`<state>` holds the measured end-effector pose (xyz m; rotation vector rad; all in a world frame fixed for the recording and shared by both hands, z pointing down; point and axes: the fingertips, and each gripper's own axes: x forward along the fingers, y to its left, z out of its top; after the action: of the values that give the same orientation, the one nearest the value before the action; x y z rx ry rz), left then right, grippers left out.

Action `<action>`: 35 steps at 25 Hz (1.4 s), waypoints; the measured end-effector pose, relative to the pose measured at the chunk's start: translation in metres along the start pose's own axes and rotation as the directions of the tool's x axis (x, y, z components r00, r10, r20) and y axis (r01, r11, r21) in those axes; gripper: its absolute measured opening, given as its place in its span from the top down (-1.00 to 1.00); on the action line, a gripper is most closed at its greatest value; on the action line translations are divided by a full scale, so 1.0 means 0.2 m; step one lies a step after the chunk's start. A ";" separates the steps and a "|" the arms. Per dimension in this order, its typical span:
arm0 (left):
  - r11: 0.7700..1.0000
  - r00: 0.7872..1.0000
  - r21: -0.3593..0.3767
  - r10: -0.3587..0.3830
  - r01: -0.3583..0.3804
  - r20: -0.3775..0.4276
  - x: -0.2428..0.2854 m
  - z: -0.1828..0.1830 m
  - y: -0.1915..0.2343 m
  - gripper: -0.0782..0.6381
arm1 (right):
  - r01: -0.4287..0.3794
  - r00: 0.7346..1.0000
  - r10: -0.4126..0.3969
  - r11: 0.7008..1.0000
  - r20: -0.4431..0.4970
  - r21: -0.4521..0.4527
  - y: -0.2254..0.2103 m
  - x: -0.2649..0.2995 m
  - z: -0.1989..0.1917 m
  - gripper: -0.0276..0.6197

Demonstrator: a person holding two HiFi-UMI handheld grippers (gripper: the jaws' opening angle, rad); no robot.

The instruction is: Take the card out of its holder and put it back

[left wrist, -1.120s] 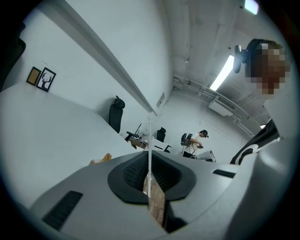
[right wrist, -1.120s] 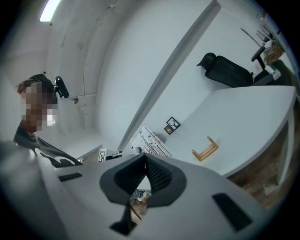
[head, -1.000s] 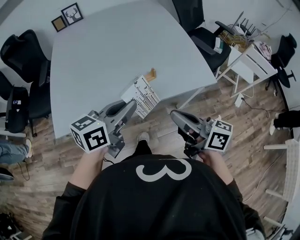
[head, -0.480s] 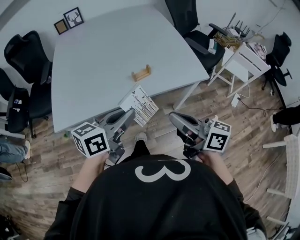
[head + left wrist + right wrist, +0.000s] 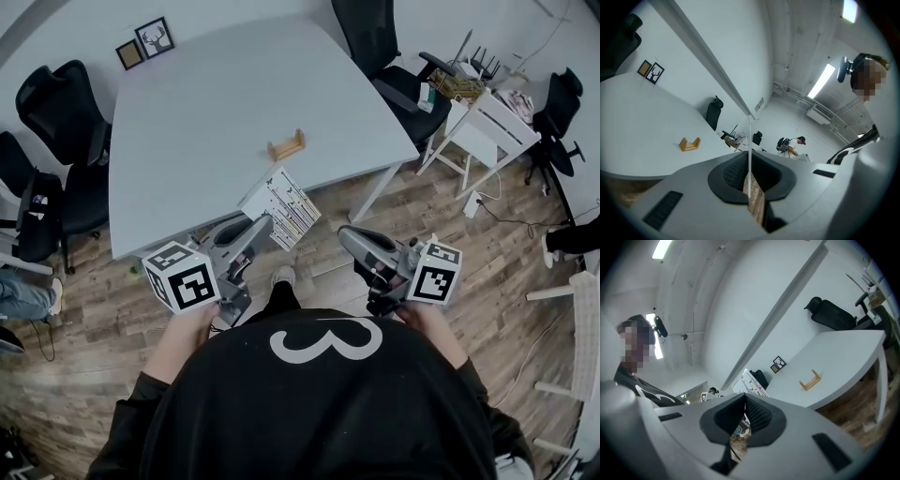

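A small wooden card holder (image 5: 286,146) stands empty on the grey table (image 5: 206,112), near its front edge. The white printed card (image 5: 280,202) is held in the air off the table's edge, with my left gripper (image 5: 263,225) shut on its lower corner. In the left gripper view the card (image 5: 749,154) shows edge-on between the closed pads, and the holder (image 5: 689,143) lies far off to the left. My right gripper (image 5: 346,235) is shut on nothing, over the floor to the right. Its view shows the holder (image 5: 809,380) and the card (image 5: 750,380).
Two small framed pictures (image 5: 145,44) sit at the table's far left corner. Black office chairs (image 5: 52,103) stand at the left and one (image 5: 394,56) at the far right. A white side table (image 5: 487,117) with clutter is at the right, over wooden floor (image 5: 450,216).
The left gripper has drawn back toward the body with the card, which no longer overlaps the holder. The holder now shows whole on the table. The right gripper has barely moved.
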<state>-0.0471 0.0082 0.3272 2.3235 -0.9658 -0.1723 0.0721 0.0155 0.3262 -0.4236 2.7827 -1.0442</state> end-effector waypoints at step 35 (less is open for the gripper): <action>0.985 0.982 0.165 -0.017 0.048 -0.187 0.46 0.40 0.57 0.71 | 0.132 0.987 -0.140 0.987 0.080 0.090 -0.52 0.35 0.33 0.89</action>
<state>-0.0752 -0.1559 0.3384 2.4588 -0.8789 0.1165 0.0422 -0.1225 0.3428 -0.6397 2.6542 -1.1384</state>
